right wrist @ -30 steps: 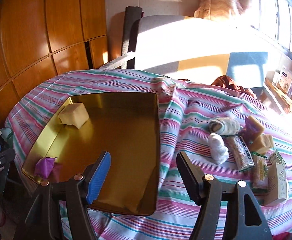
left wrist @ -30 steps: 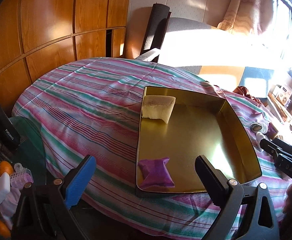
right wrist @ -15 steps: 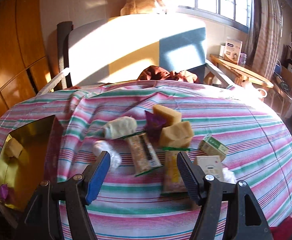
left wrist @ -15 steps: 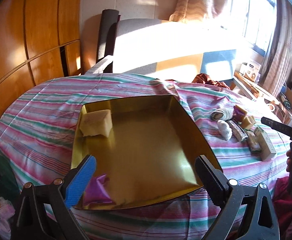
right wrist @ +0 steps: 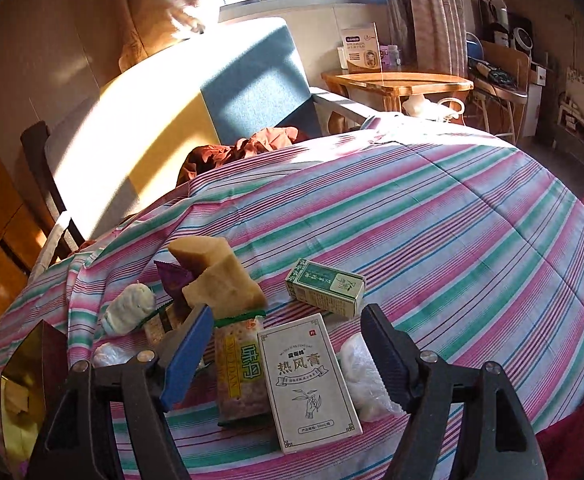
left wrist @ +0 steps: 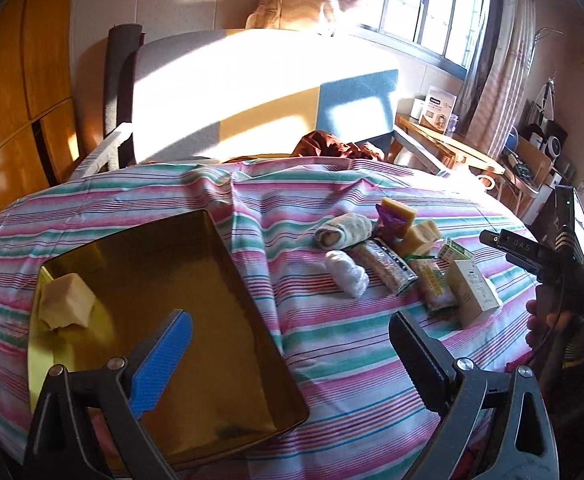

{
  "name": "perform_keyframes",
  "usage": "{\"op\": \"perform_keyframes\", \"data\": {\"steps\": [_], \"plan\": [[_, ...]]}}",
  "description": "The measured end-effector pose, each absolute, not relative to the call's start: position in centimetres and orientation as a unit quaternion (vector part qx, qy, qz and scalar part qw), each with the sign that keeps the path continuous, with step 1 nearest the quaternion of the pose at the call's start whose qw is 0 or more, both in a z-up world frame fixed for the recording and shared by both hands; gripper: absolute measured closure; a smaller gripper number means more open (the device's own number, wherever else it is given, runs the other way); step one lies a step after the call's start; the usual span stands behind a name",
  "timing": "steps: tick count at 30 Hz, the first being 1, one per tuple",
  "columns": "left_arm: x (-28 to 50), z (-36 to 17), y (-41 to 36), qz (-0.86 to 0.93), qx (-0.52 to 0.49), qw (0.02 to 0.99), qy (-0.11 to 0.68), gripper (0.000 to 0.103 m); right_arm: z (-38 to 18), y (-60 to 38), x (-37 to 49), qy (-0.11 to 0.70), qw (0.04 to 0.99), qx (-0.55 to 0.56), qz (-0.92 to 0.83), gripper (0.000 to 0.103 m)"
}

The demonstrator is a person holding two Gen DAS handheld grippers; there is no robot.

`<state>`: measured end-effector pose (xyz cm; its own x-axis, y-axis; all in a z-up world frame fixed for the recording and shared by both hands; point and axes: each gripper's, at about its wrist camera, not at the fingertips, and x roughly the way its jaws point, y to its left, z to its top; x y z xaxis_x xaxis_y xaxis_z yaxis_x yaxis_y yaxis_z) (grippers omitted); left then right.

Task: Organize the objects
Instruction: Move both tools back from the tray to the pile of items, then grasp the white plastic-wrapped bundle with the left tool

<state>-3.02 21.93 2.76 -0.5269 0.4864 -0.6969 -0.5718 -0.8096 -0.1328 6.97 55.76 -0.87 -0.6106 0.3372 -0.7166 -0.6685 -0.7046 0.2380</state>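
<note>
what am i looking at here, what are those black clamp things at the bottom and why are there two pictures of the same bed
There is no robot here. A person holds a two-finger clamp tool in each hand, and each tool carries a fisheye camera looking forward along its fingers. One picture comes from the left tool, the other from the right tool; the person's right hand and its tool also show at the edge of the left view.

Both look at a surface under a striped cloth. On it lies a gold tray with one beige sponge block inside, and beside it a pile: a white box with Chinese print, a green box, a cracker pack, more sponge blocks and a rolled cloth.

Neither tool holds anything. The right one's jaws are opening above the white box.
</note>
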Motion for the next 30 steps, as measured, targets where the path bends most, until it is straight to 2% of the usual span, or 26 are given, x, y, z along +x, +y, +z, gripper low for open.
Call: {"op": "perform_keyframes", "data": {"steps": [11, 13, 24, 26, 27, 28, 30], "plan": [[-6.5, -1.6, 32.6, 0.846, -0.422, 0.313, 0.087, 0.011, -1.1, 58.2, 9.3, 0.328, 0.307, -0.294, 0.844, 0.025], [-7.5, -2.7, 34.0, 0.843, -0.432, 0.308, 0.089, 0.015, -1.3, 58.6, 9.7, 0.342, 0.307, -0.29, 0.839, 0.025], [-11.3, -7.0, 37.5, 0.848, -0.452, 0.256, 0.105, 0.016, -1.6, 59.8, 10.8, 0.381, 0.306, -0.269, 0.83, 0.025], [-11.7, -7.6, 37.8, 0.844, -0.458, 0.256, 0.106, 0.023, -1.8, 60.0, 10.9, 0.388, 0.306, -0.268, 0.827, 0.025], [-11.8, -8.0, 38.0, 0.841, -0.463, 0.259, 0.107, 0.036, -1.8, 60.1, 10.9, 0.389, 0.306, -0.268, 0.826, 0.025], [-11.9, -8.5, 38.2, 0.834, -0.471, 0.265, 0.108, 0.055, -1.8, 60.1, 10.9, 0.389, 0.307, -0.269, 0.826, 0.025], [-11.9, -9.1, 38.2, 0.825, -0.483, 0.28, 0.093, 0.059, -2.0, 60.2, 10.8, 0.392, 0.302, -0.272, 0.825, 0.025]]}}
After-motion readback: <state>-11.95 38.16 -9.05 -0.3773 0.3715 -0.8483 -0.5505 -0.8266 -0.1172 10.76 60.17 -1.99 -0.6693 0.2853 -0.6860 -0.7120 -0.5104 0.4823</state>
